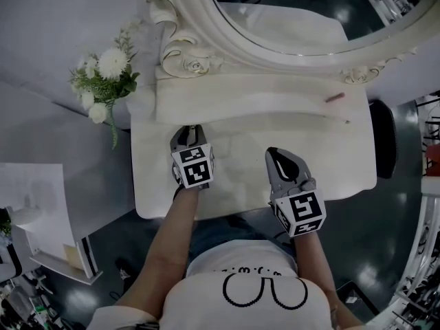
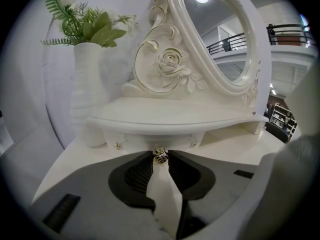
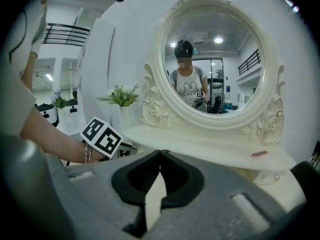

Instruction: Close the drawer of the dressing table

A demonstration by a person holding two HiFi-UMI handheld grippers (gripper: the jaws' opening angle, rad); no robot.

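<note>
The white dressing table [image 1: 344,163] has a raised shelf [image 2: 170,116] with small drawers under it. The middle drawer's front [image 2: 145,140] carries a small gold knob [image 2: 160,157]. My left gripper [image 2: 160,153] reaches in under the shelf [image 1: 187,130], and its dark pads sit tight against both sides of that knob. The drawer front looks about level with its neighbours, though I cannot tell whether it is fully in. My right gripper [image 1: 276,154] hovers over the tabletop to the right, away from the drawers, with its tips [image 3: 160,152] touching and nothing between them.
A white vase of flowers [image 1: 103,74] stands at the table's left back corner [image 2: 90,84]. The oval mirror [image 1: 309,12] rises behind the shelf. A small reddish stick [image 1: 334,97] lies on the shelf's right end. A dark stool [image 1: 385,139] stands right of the table.
</note>
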